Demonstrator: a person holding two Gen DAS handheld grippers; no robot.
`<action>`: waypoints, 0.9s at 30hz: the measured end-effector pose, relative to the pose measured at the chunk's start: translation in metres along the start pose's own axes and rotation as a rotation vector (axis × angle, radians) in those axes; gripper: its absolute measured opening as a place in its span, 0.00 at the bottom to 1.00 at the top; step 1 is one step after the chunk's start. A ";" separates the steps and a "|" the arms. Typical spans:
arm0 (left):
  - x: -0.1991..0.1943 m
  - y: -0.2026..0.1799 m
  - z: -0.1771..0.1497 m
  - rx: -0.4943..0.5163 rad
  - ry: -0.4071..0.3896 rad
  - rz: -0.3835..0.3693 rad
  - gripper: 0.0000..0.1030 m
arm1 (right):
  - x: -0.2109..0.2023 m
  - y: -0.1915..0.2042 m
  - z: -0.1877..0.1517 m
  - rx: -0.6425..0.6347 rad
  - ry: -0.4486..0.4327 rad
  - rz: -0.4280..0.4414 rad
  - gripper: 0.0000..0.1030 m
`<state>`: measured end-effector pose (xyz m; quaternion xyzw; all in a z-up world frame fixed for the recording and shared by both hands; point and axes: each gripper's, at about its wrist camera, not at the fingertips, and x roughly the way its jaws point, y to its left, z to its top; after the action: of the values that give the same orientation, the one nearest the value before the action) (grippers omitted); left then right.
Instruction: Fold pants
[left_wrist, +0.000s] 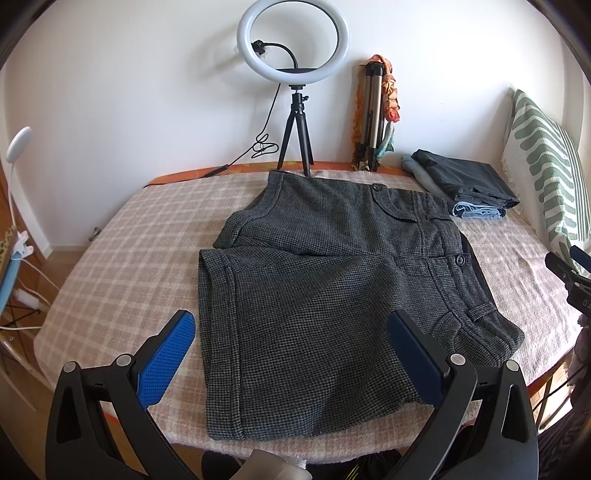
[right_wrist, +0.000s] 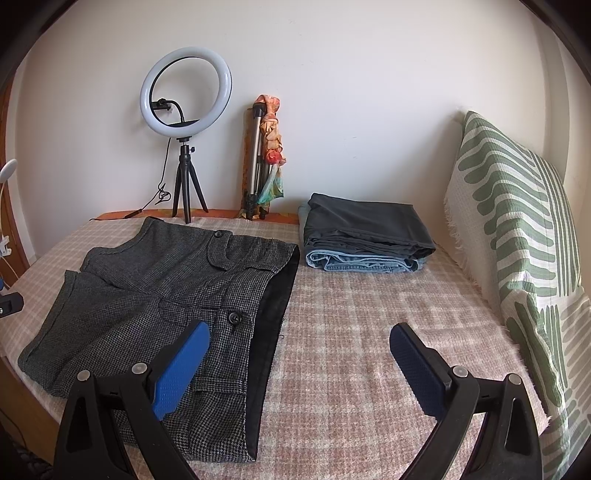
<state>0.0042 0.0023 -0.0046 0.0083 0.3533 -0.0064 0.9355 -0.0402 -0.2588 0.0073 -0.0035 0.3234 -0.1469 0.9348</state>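
Grey houndstooth short pants (left_wrist: 314, 302) lie flat on the checked blanket (left_wrist: 129, 236), waistband to the right, legs to the left. My left gripper (left_wrist: 291, 354) is open and empty, hovering over the near leg, its fingers wide apart. In the right wrist view the pants (right_wrist: 166, 295) lie at the left with the dark waistband lining showing. My right gripper (right_wrist: 299, 365) is open and empty above the waistband edge and the bare blanket (right_wrist: 351, 332). Part of the right gripper shows at the right edge of the left wrist view (left_wrist: 569, 273).
A stack of folded dark pants and jeans (right_wrist: 365, 236) sits at the back right. A green-striped pillow (right_wrist: 517, 236) leans at the right. A ring light on a small tripod (right_wrist: 184, 147) and a folded tripod with a scarf (right_wrist: 262, 158) stand against the wall.
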 end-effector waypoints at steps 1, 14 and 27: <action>0.000 0.000 0.000 0.000 0.000 0.000 1.00 | 0.000 0.000 0.000 -0.001 0.000 -0.001 0.96; 0.000 0.001 0.000 0.001 0.001 0.000 1.00 | -0.001 0.001 0.000 -0.003 0.002 0.000 0.96; 0.005 0.008 0.000 0.005 0.013 -0.009 1.00 | -0.008 0.001 0.000 -0.015 -0.005 0.018 0.96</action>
<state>0.0081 0.0105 -0.0076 0.0092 0.3595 -0.0115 0.9330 -0.0455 -0.2553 0.0115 -0.0082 0.3222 -0.1362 0.9368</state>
